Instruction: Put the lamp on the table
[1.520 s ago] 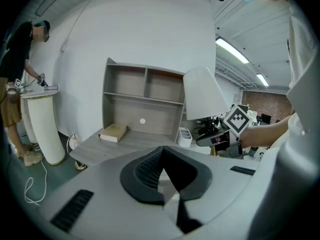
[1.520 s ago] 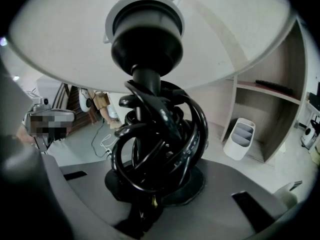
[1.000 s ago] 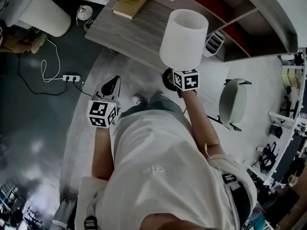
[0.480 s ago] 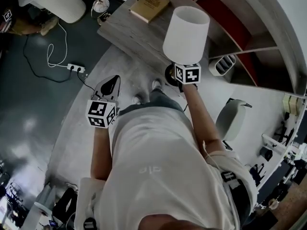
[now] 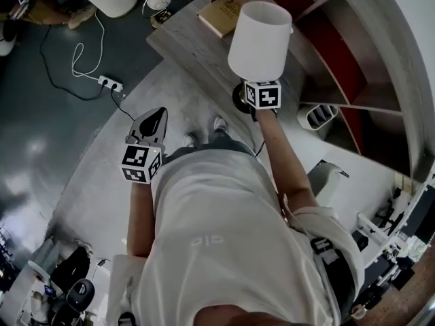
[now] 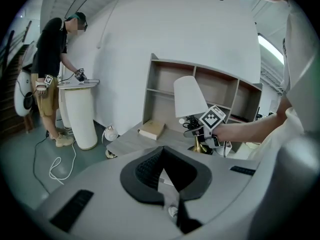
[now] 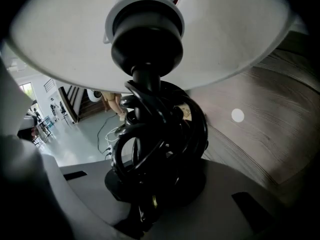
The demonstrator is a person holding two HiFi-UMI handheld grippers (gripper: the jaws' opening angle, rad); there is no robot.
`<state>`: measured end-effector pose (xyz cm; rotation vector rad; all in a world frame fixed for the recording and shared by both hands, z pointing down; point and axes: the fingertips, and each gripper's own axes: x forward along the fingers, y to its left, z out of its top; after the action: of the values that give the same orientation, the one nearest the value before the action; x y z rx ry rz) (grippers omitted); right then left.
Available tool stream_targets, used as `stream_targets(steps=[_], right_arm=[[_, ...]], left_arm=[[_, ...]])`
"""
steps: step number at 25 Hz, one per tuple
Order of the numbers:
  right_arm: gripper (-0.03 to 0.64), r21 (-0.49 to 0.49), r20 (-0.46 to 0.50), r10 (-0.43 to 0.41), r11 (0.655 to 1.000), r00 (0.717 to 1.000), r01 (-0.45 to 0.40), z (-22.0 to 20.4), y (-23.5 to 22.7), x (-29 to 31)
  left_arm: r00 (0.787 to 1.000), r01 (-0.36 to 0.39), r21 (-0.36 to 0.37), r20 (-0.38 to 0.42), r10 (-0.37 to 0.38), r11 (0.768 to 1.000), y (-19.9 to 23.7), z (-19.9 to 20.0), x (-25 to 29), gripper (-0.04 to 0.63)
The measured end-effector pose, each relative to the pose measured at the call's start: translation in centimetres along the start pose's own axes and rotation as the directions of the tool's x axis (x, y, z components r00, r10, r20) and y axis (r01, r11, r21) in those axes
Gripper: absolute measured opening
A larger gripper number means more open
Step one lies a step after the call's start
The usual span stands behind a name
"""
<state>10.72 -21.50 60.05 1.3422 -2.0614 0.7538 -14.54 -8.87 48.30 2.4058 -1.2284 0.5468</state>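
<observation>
The lamp [image 5: 258,38] has a white shade, a dark stem wound with black cord and a round base [image 5: 238,98]. My right gripper [image 5: 253,99] is shut on the stem just under the shade and holds the lamp upright at the near edge of the grey wooden table [image 5: 187,43]. In the right gripper view the corded stem [image 7: 155,129] fills the middle and the table top [image 7: 270,114] lies behind it. The left gripper view shows the lamp [image 6: 189,96] from the side. My left gripper [image 5: 152,119] hangs over the floor, left of the lamp, shut and empty.
A tan book [image 5: 223,13] lies on the table's far part. A shelf unit [image 5: 319,39] with red backing stands behind and to the right. A power strip [image 5: 107,83] and cables lie on the floor. A person [image 6: 50,64] stands at a white pedestal [image 6: 80,114].
My right gripper has carried the lamp forward, closer to the table's edge and the book. My left gripper has shifted slightly forward over the floor.
</observation>
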Motion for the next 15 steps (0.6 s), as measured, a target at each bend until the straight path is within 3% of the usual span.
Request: stream_targets(steps=[15], right_arm=[[0.067, -0.11, -0.007, 0.087, 0.99, 0.996, -0.087, 4.1, -0.9, 6.7]], left_arm=[[0.99, -0.138, -0.071, -0.042, 0.135, 0.988, 0.5, -1.4, -0.4, 0.014]])
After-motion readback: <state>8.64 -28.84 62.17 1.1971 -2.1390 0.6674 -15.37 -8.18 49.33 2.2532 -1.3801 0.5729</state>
